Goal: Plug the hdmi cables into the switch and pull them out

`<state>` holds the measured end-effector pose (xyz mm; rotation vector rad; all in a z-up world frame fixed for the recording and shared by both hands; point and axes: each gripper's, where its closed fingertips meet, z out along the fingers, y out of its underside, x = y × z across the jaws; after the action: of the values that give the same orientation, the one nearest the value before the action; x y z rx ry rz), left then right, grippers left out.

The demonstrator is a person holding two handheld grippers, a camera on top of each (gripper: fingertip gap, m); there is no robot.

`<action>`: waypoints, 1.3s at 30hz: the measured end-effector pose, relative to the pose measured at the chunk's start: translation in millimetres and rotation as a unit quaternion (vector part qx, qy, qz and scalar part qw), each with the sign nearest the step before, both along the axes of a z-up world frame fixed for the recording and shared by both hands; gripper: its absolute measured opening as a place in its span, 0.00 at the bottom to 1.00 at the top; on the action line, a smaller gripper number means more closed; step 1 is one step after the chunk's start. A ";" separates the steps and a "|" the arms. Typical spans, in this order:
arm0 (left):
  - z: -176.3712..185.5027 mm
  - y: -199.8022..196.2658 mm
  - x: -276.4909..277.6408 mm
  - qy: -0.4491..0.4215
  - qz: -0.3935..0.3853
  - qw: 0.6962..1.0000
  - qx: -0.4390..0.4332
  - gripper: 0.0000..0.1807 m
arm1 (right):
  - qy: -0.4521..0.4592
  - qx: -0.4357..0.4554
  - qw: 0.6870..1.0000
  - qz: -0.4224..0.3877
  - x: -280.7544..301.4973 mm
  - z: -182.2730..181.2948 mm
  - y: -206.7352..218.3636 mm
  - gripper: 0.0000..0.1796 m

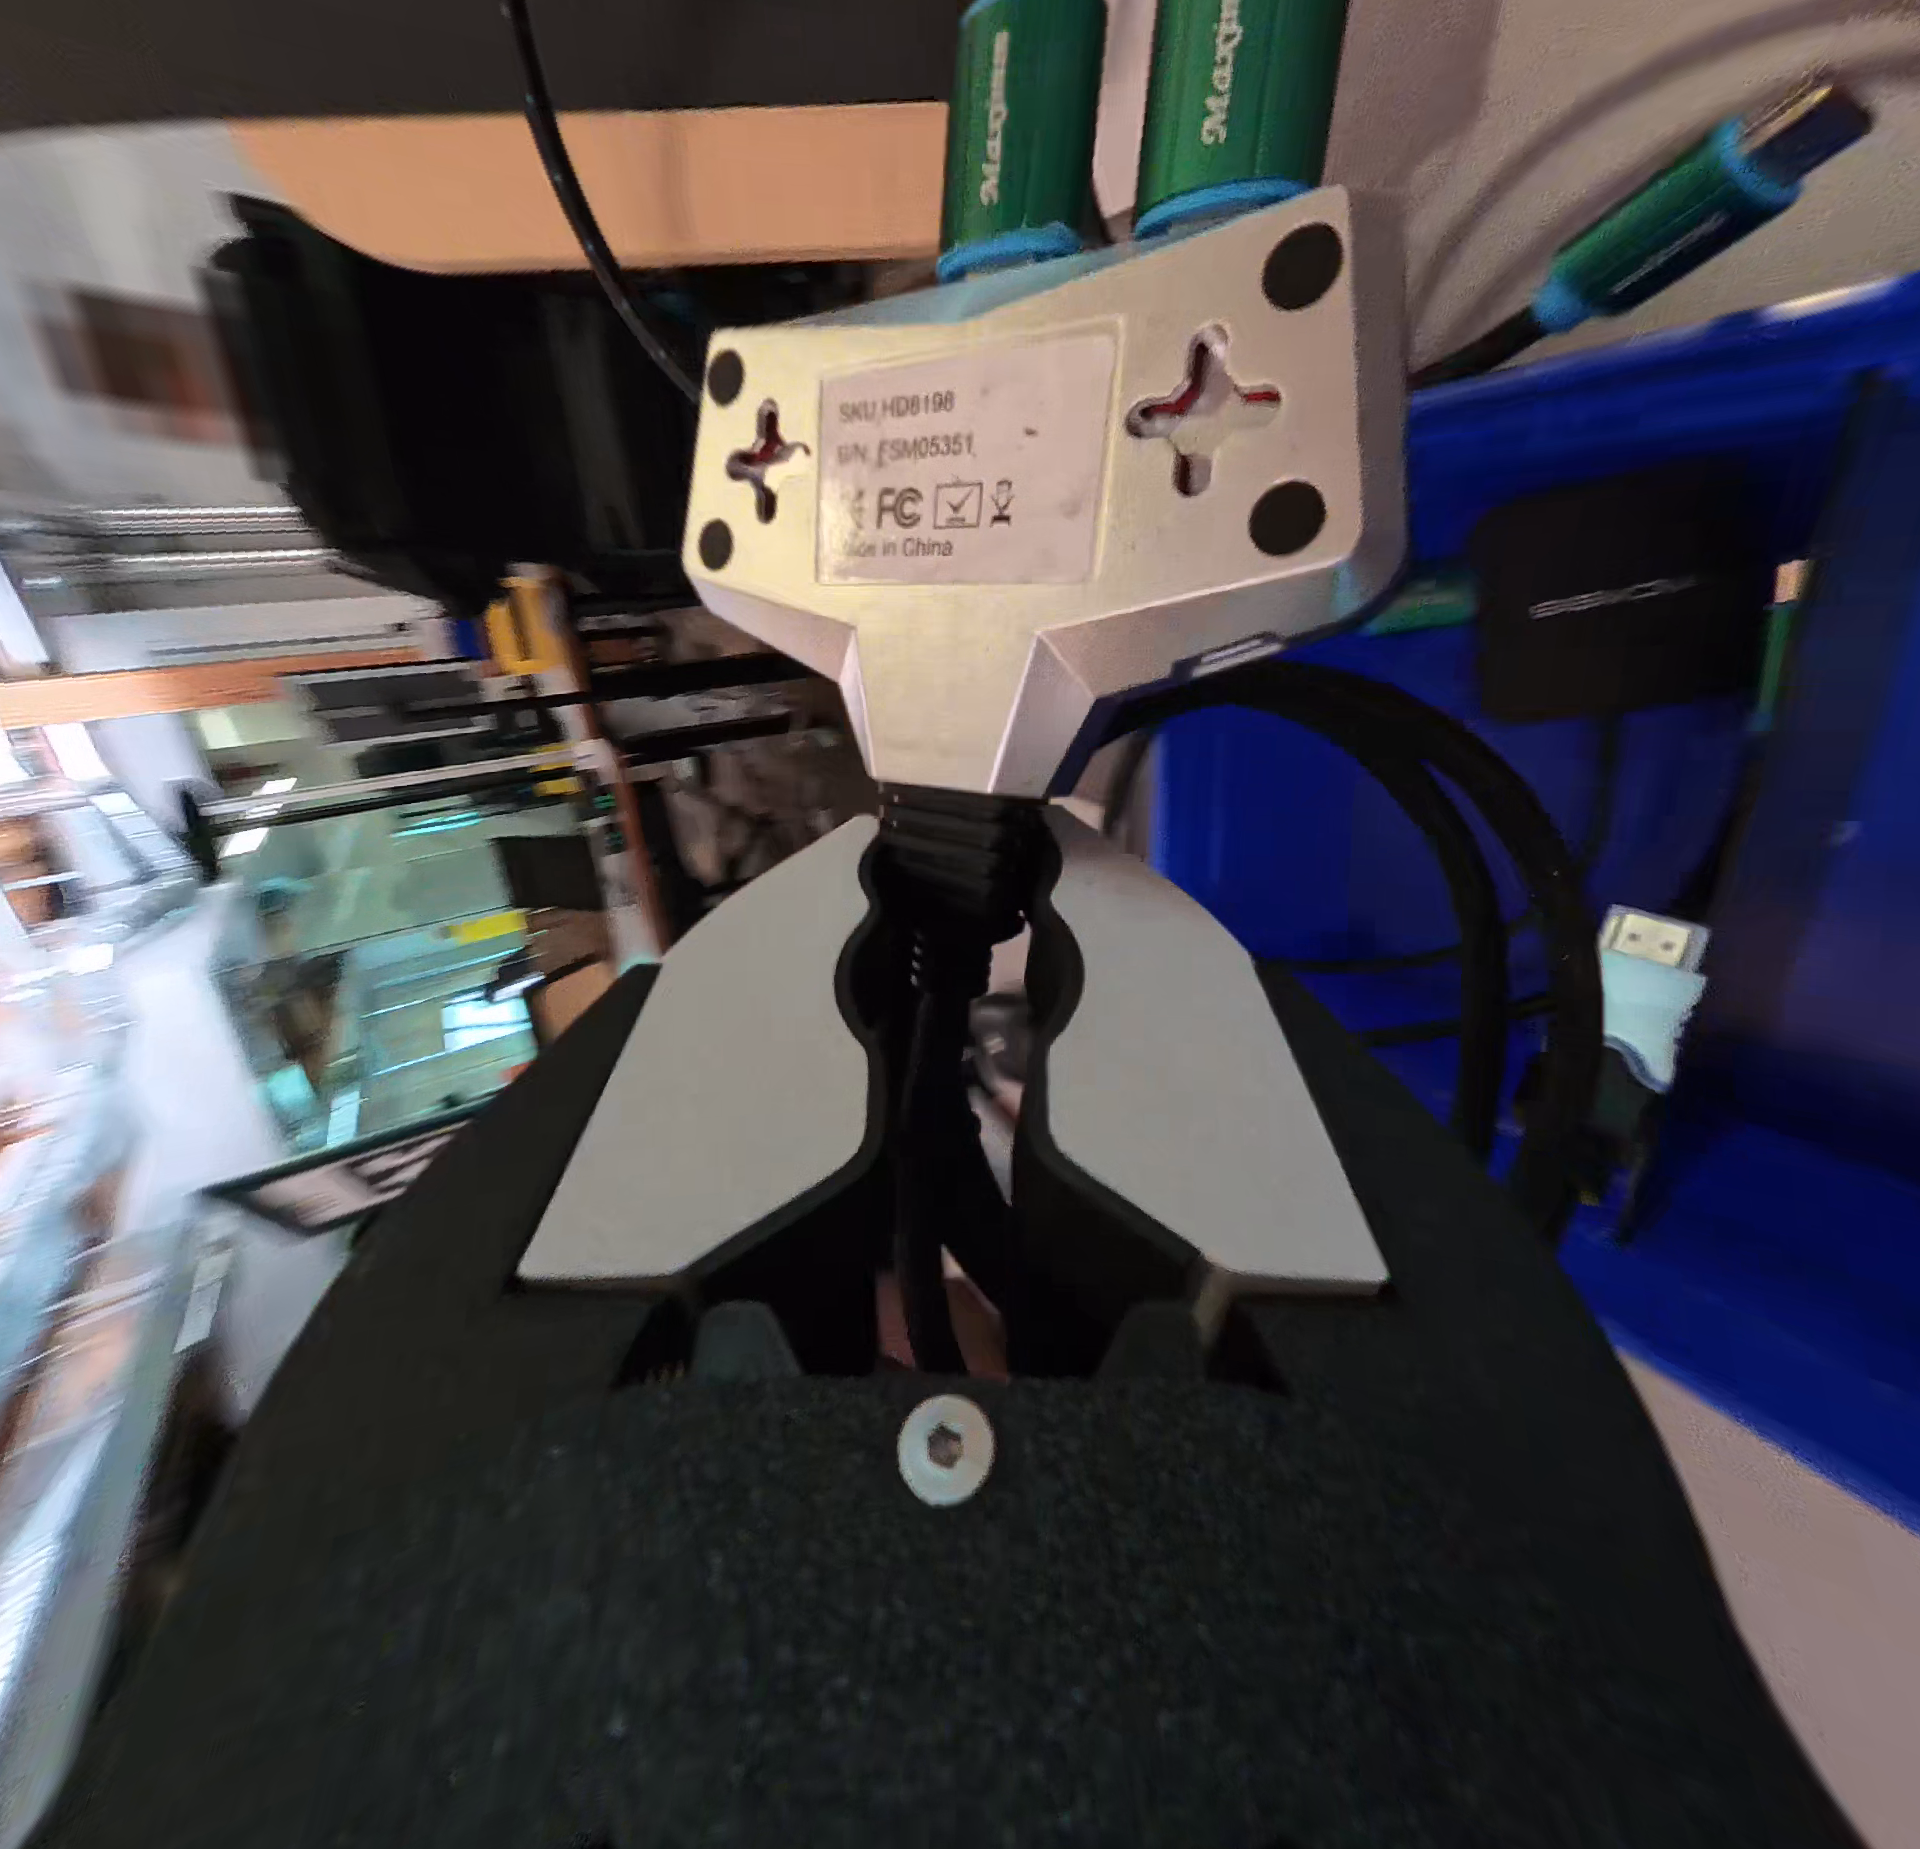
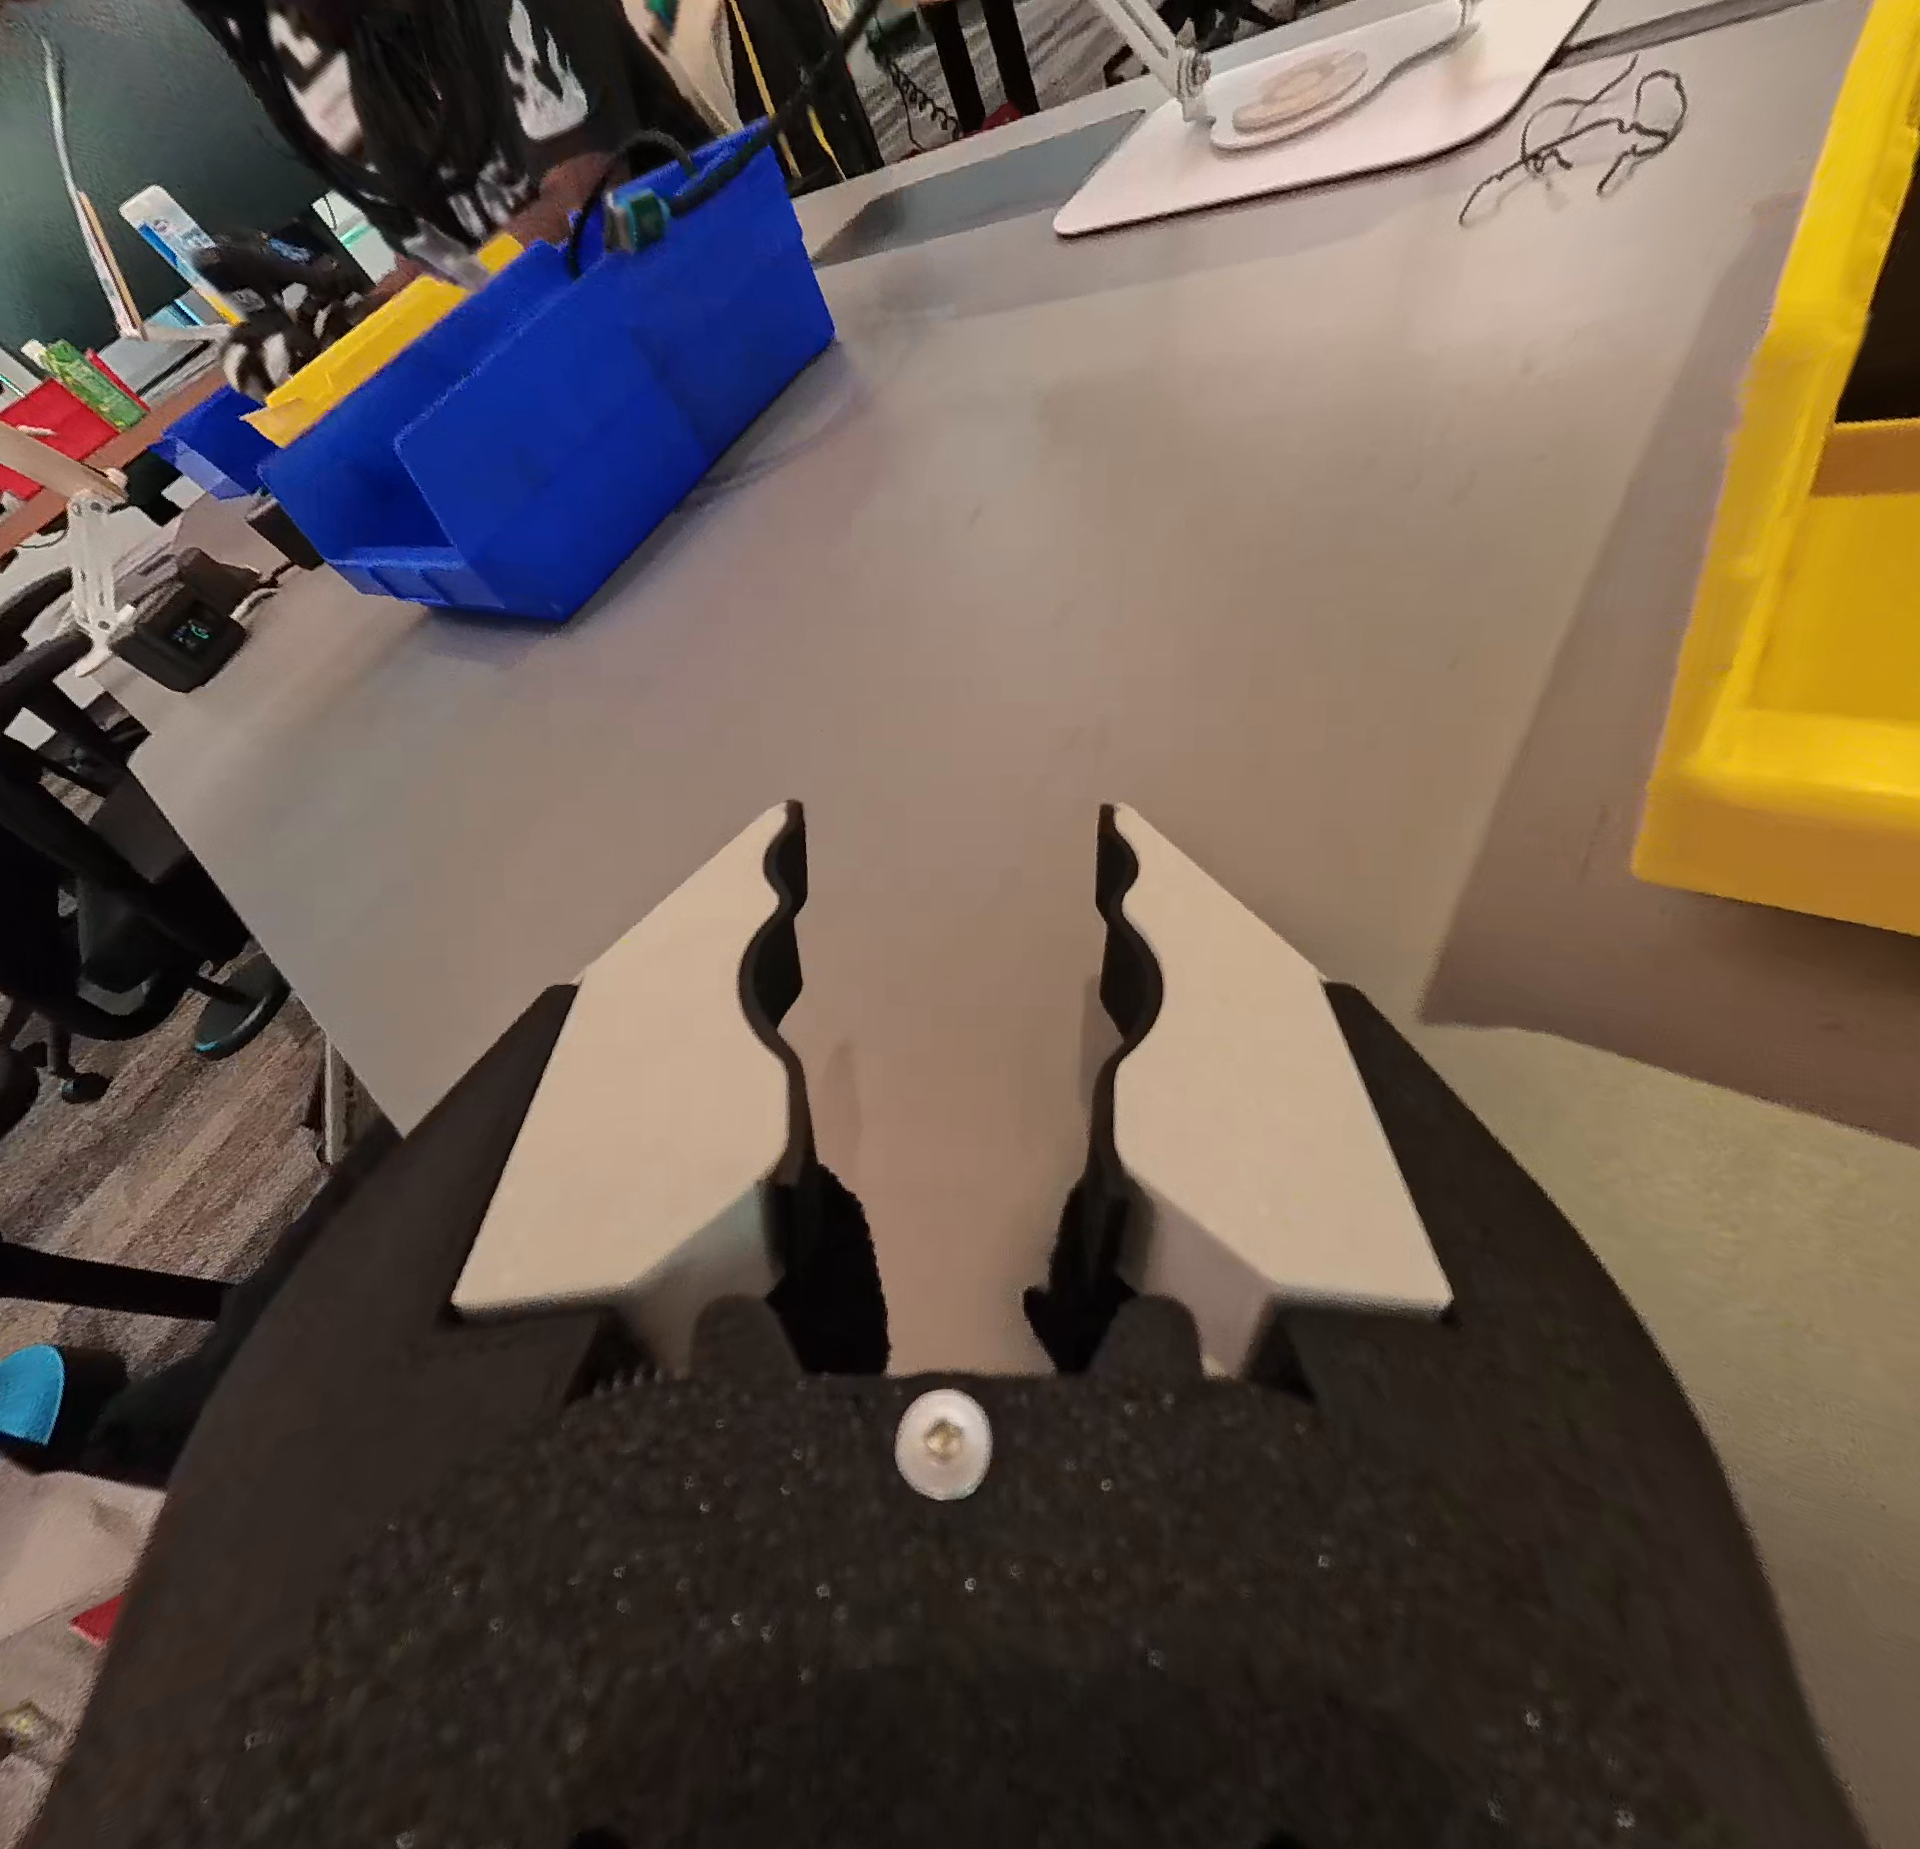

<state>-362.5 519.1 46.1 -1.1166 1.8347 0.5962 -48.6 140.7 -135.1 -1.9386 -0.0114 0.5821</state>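
In the left wrist view my left gripper (image 1: 954, 843) is shut on the black ribbed cable collar (image 1: 956, 838) at the base of a silver HDMI switch (image 1: 1029, 469), held up in the air with its labelled underside facing me. Two green HDMI plugs with blue collars (image 1: 1023, 116) (image 1: 1236, 74) sit in its far edge. A third green HDMI plug (image 1: 1704, 210) hangs loose at the upper right, apart from the switch. In the right wrist view my right gripper (image 2: 951, 843) is open and empty above the grey table (image 2: 1039, 552).
A blue bin (image 1: 1714, 864) holds black cables, a small black box (image 1: 1610, 604) and a silver connector (image 1: 1652, 942). The right wrist view shows a blue bin (image 2: 561, 428) with a cable plug on its rim, a yellow bin (image 2: 1808, 552), and a white pad (image 2: 1351, 106) far back. The tips of one gripper are about 55 cm away from the tips of the other.
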 end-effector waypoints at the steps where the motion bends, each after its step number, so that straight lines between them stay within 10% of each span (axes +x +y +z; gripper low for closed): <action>1: 14.8 -6.7 -0.6 0.000 0.001 0.999 0.040 0.13 | 0.003 0.008 1.000 -0.004 -1.1 2.3 0.9 0.31; 7: 91.2 -70.5 7.6 -0.089 0.023 0.971 0.222 0.13 | -0.018 -0.003 0.997 0.078 -38.0 -1.5 -3.6 0.25; 12: 108.7 -140.2 43.6 -0.264 0.025 0.941 0.211 0.12 | 0.068 0.022 0.977 0.199 -103.3 59.3 6.5 0.32; 19: 83.3 -234.2 128.9 -0.416 0.013 0.894 0.167 0.13 | 0.196 0.236 0.935 0.180 -132.6 233.3 49.5 0.32; 29: 9.6 -294.1 186.4 -0.489 0.017 0.869 0.074 0.14 | 0.146 0.271 0.946 0.098 -114.1 223.4 53.3 0.13; 35: -30.2 -295.7 199.6 -0.498 0.005 0.863 -0.086 0.14 | -0.111 0.309 0.942 0.069 -105.6 204.1 69.8 0.11; 39: -52.9 -307.3 178.5 -0.531 0.018 0.812 -0.242 0.16 | -0.367 0.346 0.861 0.062 -92.3 173.0 93.1 0.11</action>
<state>-184.1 211.9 -6.7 -1.3995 0.9503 -0.4891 -140.9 233.9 37.9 -1.3374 -0.7369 -0.1249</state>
